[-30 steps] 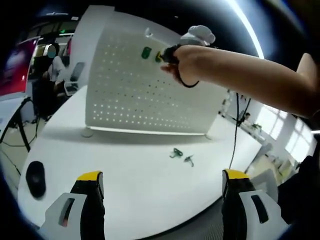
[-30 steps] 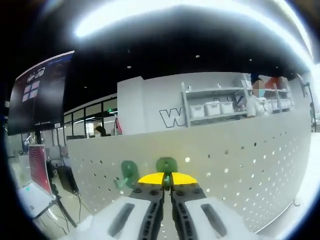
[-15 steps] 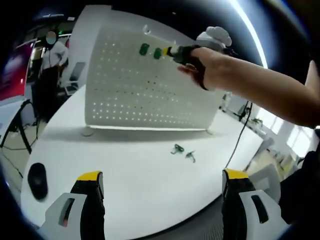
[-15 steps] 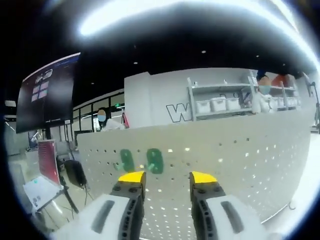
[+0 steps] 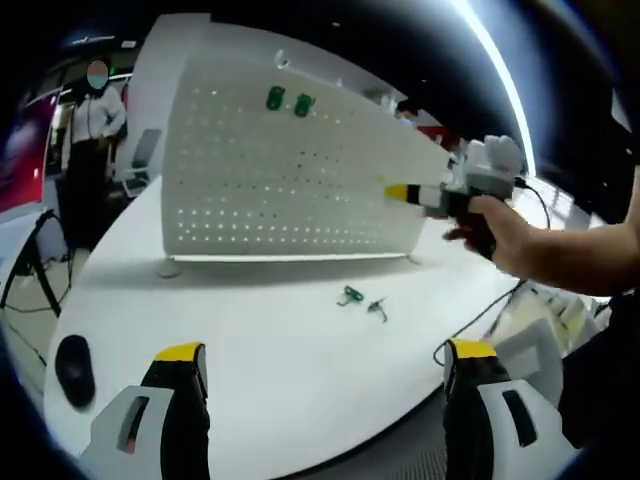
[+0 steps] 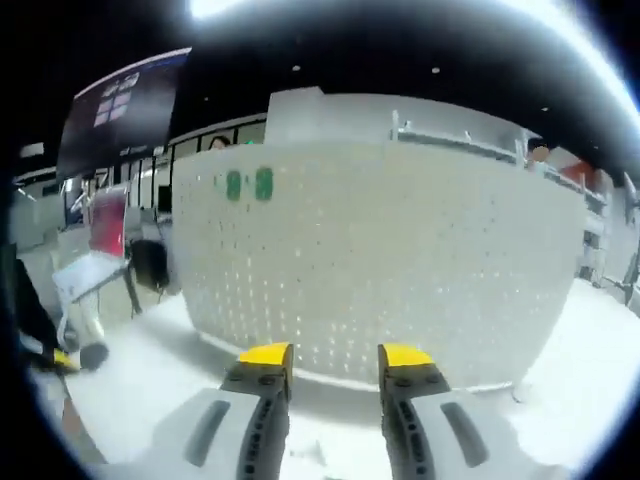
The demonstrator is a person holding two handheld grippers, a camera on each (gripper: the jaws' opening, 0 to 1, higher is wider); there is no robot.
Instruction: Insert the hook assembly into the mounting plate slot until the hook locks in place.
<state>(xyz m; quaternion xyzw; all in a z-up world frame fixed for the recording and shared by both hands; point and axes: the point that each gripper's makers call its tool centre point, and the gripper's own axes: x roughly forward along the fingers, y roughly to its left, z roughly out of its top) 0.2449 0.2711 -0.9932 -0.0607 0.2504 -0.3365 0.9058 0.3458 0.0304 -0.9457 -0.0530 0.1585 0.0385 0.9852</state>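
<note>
A white perforated mounting plate (image 5: 280,180) stands upright on the white table (image 5: 260,350). Two green hooks (image 5: 275,98) (image 5: 303,104) hang side by side near its top left; in the right gripper view they are the left hook (image 6: 233,184) and the right hook (image 6: 263,183) on the plate (image 6: 400,260). Two more green hooks (image 5: 350,296) (image 5: 377,308) lie on the table in front. My right gripper (image 5: 397,192), held by a hand, hovers off the plate's right part. Its jaws (image 6: 335,358) are open and hold nothing. My left gripper (image 5: 325,360) is open low over the table's near edge.
A black mouse (image 5: 72,368) lies at the table's left edge. A person (image 5: 92,115) stands behind the plate on the left. A cable (image 5: 480,315) runs off the table on the right. A dark screen (image 6: 125,105) and a red sign (image 6: 105,220) stand left of the plate.
My right gripper opened, left the green hook on the plate beside the other one, and pulled back down and to the right. The left gripper has stayed put.
</note>
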